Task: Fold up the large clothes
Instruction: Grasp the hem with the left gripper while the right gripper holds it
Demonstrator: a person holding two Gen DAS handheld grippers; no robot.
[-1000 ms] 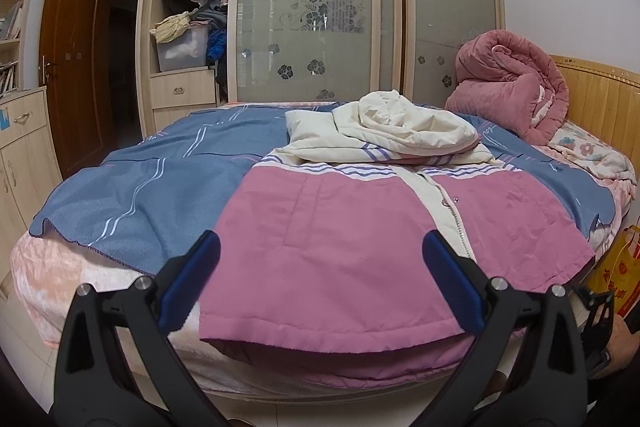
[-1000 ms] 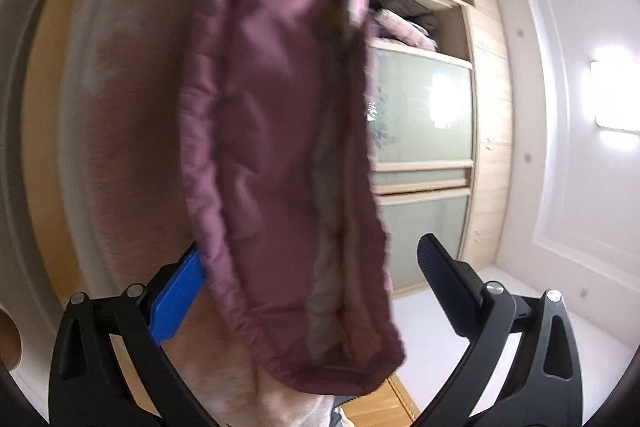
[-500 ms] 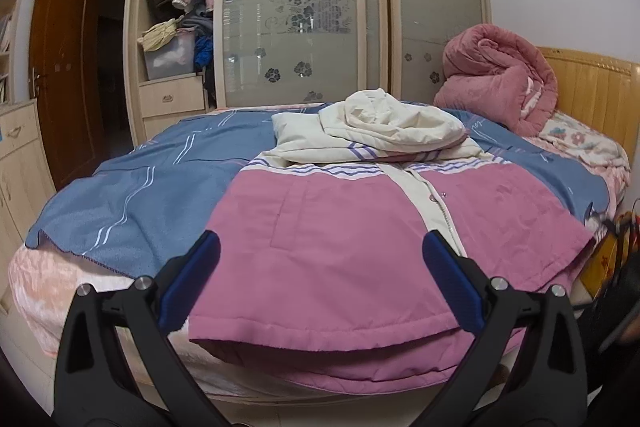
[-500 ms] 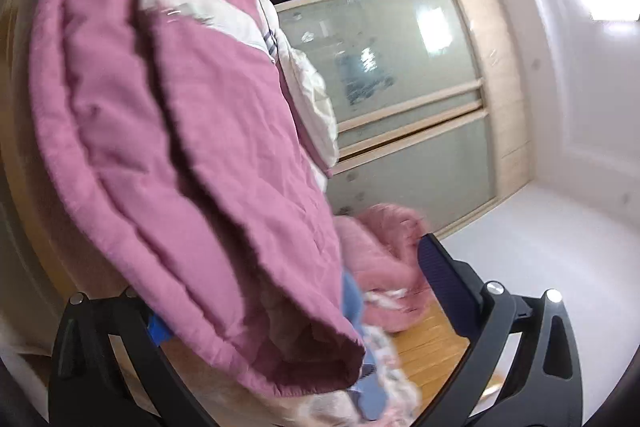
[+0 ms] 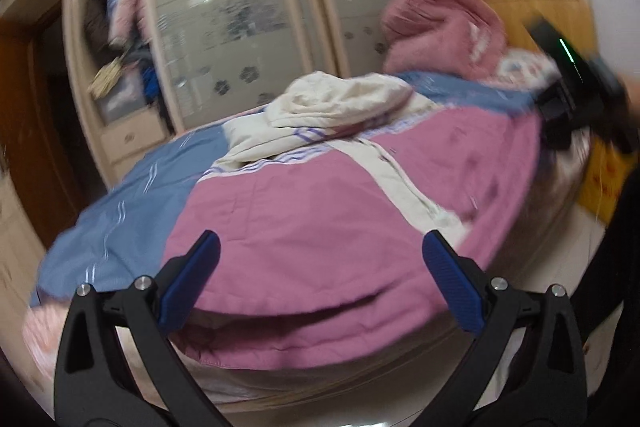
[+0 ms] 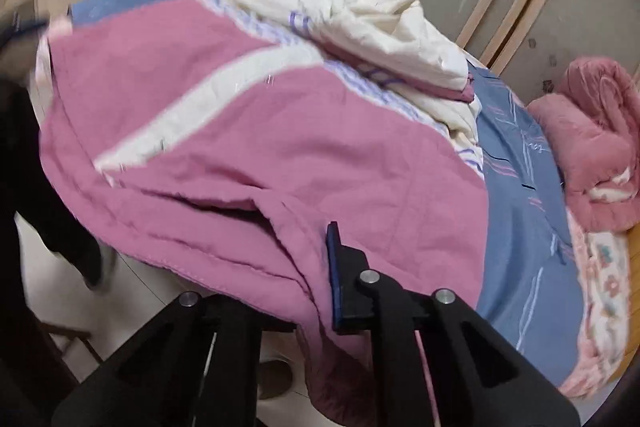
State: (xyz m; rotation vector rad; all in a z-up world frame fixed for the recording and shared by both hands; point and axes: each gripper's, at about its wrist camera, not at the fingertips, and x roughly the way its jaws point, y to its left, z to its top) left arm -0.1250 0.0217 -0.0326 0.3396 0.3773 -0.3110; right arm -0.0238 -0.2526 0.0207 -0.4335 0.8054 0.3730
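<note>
Lying spread on the bed (image 5: 120,195): jacket (image 5: 320,227), front up. Gripping its hem corner: right gripper (image 6: 320,279), closed on fabric. Hanging wide open before the hem: left gripper (image 5: 320,283). Probably starting a fold; next, needing the left pinching the other corner.

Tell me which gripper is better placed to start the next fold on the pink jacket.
Right, I'd say. The right gripper is shut on the hem of the pink jacket, so it can carry that edge over. The left gripper is open in front of the hem, gripping nothing.
</note>
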